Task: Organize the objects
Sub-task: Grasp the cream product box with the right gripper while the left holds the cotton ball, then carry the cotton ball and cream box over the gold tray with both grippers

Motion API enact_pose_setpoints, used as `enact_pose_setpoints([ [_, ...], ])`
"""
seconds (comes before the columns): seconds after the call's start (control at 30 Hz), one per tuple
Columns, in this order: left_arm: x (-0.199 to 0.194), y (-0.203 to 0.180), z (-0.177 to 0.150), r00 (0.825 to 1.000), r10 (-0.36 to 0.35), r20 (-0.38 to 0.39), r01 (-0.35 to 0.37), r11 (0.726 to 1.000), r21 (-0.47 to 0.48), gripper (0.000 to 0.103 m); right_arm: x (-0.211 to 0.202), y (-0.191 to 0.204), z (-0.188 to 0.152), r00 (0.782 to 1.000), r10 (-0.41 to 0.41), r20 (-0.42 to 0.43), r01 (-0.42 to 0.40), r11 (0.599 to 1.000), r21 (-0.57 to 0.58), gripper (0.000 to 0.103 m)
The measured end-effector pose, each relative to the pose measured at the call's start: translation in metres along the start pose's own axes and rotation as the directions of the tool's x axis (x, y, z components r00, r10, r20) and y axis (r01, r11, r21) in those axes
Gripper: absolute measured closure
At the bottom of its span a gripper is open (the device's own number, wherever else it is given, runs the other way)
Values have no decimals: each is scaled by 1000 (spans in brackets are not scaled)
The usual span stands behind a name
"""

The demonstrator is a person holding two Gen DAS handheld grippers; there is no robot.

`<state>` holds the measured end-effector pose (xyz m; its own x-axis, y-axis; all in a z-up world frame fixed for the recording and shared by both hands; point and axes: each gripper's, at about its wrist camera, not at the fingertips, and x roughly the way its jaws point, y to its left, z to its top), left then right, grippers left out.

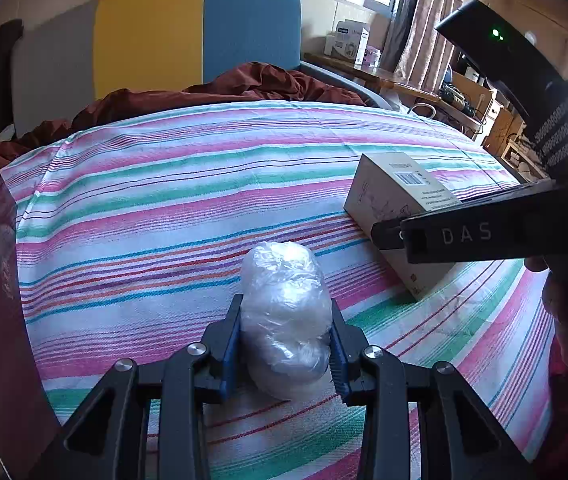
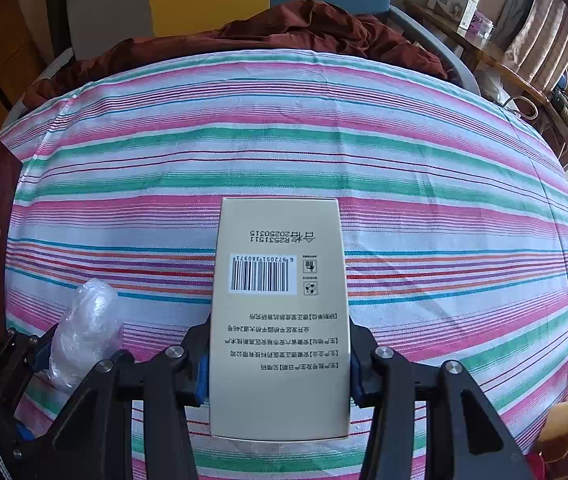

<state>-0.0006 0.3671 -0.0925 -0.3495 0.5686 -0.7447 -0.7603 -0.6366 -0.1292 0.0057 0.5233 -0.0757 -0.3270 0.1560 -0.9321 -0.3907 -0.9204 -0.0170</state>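
Left gripper (image 1: 285,344): jaws closed onto a clear plastic-wrapped bundle (image 1: 285,312), blue pads pressing its two sides. The bundle's underside meets the striped bedsheet (image 1: 164,200); whether it rests there or is carried cannot be told.

Right gripper (image 2: 280,364): jaws drawn in against the long sides of a beige carton (image 2: 280,320), barcode face uppermost, print reading upside down to the camera. No gap shows between pads and carton.

Position relative to the carton: the bundle lies just to its left, apart from it, seen clearly in the right wrist view. A dark red quilt (image 1: 220,88) is heaped beyond the carton at the far end of the bedsheet, against the yellow and blue headboard (image 1: 204,28).
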Motion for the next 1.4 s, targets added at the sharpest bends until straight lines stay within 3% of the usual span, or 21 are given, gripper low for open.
enact_pose_setpoints([
  [0.3,-1,-6,-1,999,32,1,-32,999,26,66,16,1,5,999,20,-37,-21,1000,-2,52],
  [0.9,-6,-12,-5,992,127,-11,-126,990,70,67,16,-3,1,999,29,-17,-29,1000,3,51],
  [1.07,-22,-16,-11,990,139,0,-139,987,77,68,16,0,2,1000,16,-2,-16,1000,-17,51],
  [1.23,-58,-21,0,991,107,77,-112,992,66,67,16,5,-2,1000,1,11,-1,999,-34,51],
  [1.4,-92,-11,8,984,123,130,-126,992,21,67,14,11,-4,1000,-6,20,7,999,-40,52],
])
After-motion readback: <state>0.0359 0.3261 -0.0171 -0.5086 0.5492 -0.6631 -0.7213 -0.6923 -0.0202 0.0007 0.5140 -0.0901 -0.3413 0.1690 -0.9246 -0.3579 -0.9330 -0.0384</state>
